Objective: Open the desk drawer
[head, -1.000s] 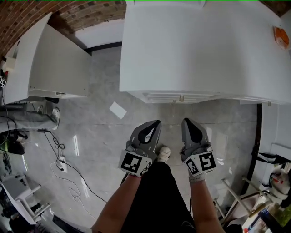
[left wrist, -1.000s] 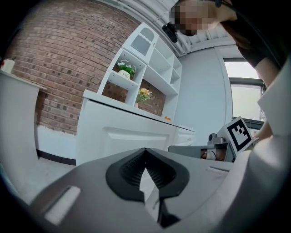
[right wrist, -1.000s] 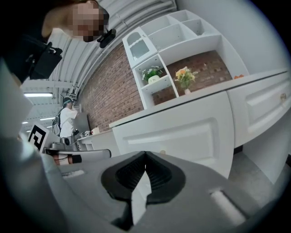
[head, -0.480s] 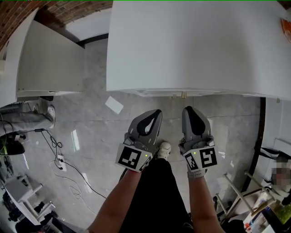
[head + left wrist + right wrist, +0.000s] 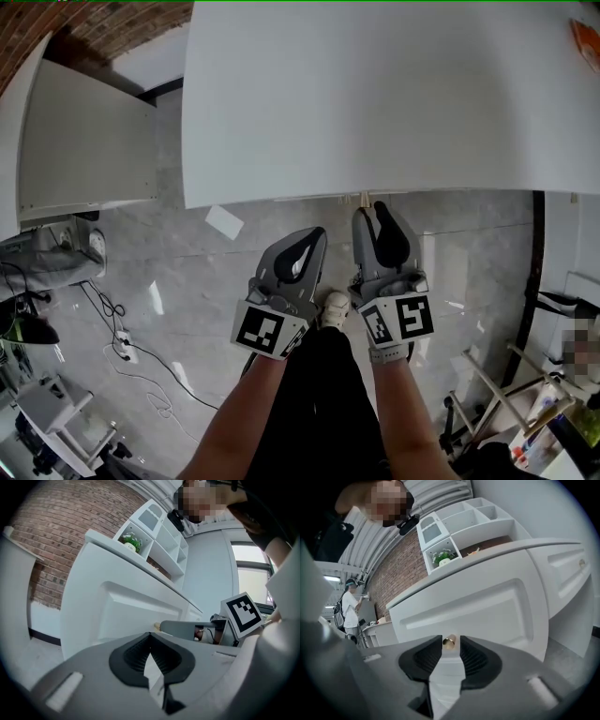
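Now that the right gripper (image 5: pixel 367 210) has come forward to the near edge of the desk (image 5: pixel 375 94), its tips sit at the small brass knob (image 5: pixel 364 198) under that edge. A moment ago it hung back over the floor beside the left gripper (image 5: pixel 317 236). Its jaws have just been opening and now stand apart. In the right gripper view the knob (image 5: pixel 449 642) shows in the gap between the tips of the right gripper (image 5: pixel 451 646), with a sliver of space on each side, so nothing is clamped yet.

The drawer (image 5: pixel 478 606) fills the front of the desk just below the desktop and looks fully shut, its panel flush with the front. The left gripper (image 5: pixel 150 634) has its jaws together on nothing and stays short of the desk edge, to the left of the knob.

For the task this means the reach looks finished and the grip is the step in hand. The jaws need to close on the knob before any pull toward the person. The knob is small and smooth, so a shallow bite could slip off.
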Demonstrator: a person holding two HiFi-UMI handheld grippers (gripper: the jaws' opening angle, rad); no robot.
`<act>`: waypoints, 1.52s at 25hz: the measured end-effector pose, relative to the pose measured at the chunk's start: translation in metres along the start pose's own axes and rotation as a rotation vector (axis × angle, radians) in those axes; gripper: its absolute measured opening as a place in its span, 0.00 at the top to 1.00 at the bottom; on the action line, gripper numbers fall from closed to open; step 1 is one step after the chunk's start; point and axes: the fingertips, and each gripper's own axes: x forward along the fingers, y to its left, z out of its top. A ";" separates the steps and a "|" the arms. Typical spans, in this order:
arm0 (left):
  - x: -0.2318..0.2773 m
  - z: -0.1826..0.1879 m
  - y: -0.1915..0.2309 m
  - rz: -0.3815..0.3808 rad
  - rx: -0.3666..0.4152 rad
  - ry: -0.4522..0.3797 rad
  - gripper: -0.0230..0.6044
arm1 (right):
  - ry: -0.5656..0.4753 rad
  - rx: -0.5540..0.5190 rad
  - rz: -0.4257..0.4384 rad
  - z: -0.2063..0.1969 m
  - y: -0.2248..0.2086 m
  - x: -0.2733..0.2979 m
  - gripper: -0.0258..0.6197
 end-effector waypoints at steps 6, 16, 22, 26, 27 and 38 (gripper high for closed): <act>0.009 -0.001 0.007 -0.013 0.001 -0.003 0.96 | -0.007 0.021 -0.021 -0.005 -0.001 0.010 0.79; 0.011 -0.005 0.018 -0.055 -0.009 0.019 0.96 | -0.045 0.047 -0.100 -0.006 -0.001 0.020 0.80; 0.019 -0.001 0.017 -0.104 0.002 0.017 0.96 | -0.063 0.107 -0.174 -0.007 -0.001 0.019 0.83; 0.021 0.006 0.016 -0.128 0.018 0.007 0.96 | -0.076 0.097 -0.167 -0.005 -0.003 0.018 0.83; 0.020 0.008 0.017 -0.127 0.023 0.004 0.96 | -0.074 0.091 -0.165 -0.005 -0.003 0.019 0.83; 0.015 0.009 0.009 -0.129 0.018 -0.010 0.96 | -0.058 0.101 -0.150 -0.007 -0.002 0.010 0.83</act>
